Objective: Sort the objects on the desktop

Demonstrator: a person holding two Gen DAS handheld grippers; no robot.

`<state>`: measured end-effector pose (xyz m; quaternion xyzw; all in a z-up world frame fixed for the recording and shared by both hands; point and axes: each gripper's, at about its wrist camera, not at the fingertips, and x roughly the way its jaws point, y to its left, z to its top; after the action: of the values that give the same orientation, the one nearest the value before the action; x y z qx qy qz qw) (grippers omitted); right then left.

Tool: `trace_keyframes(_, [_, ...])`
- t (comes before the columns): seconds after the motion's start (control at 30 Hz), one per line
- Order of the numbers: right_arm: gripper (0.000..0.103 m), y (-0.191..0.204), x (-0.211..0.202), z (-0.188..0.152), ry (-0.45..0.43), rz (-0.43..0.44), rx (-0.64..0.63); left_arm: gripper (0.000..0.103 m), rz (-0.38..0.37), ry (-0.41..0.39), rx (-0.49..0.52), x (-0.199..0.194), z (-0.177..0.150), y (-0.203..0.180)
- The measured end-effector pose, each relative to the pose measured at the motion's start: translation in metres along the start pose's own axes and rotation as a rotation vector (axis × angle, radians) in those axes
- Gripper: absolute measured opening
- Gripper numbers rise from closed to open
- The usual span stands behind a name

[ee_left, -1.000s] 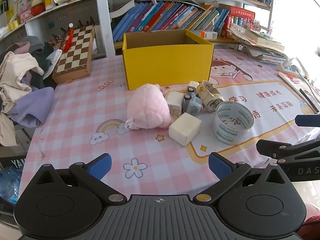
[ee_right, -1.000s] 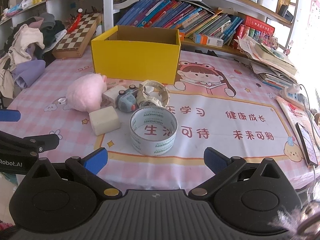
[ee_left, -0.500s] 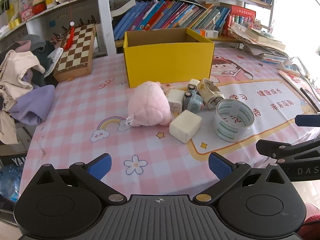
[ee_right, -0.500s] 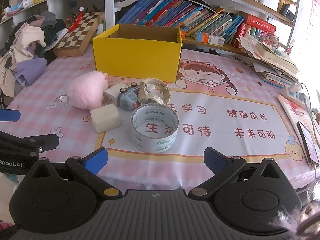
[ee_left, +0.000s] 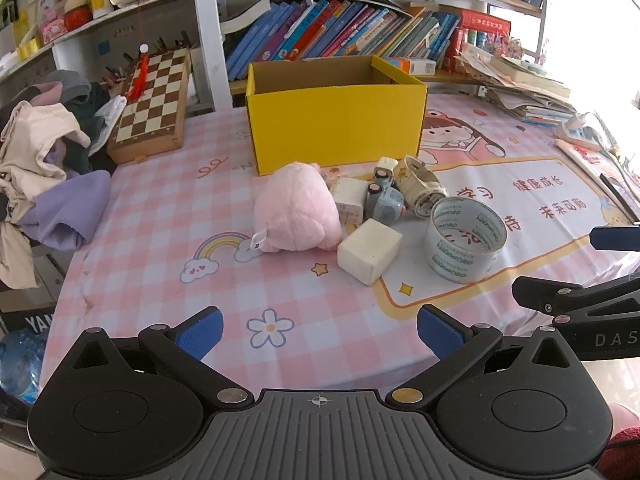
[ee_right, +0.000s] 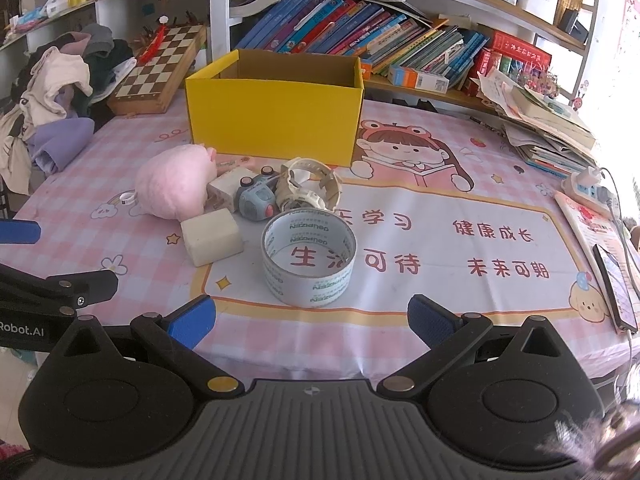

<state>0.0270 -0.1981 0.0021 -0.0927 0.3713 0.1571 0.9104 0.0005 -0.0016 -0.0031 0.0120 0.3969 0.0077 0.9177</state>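
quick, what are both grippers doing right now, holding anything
Left gripper: open, holding nothing.
Right gripper: open, holding nothing, facing the tape roll.

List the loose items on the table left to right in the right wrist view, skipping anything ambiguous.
Pink plush toy → white foam block → toy car → tape roll. The small white box and the watch overlap their neighbours, so they are left out.

Left tool (ee_left: 319, 330) and right tool (ee_right: 311, 318) spread wide.
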Motion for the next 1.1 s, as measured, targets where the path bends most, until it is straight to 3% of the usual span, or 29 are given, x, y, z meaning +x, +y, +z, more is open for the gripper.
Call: trace_keyframes(1.1, [0.103,0.0033,-0.0052,0.0006,-0.001,-0.002,-0.014,0.103,0.001,-0.010,0.012,-0.0040,-0.0011,-0.0015])
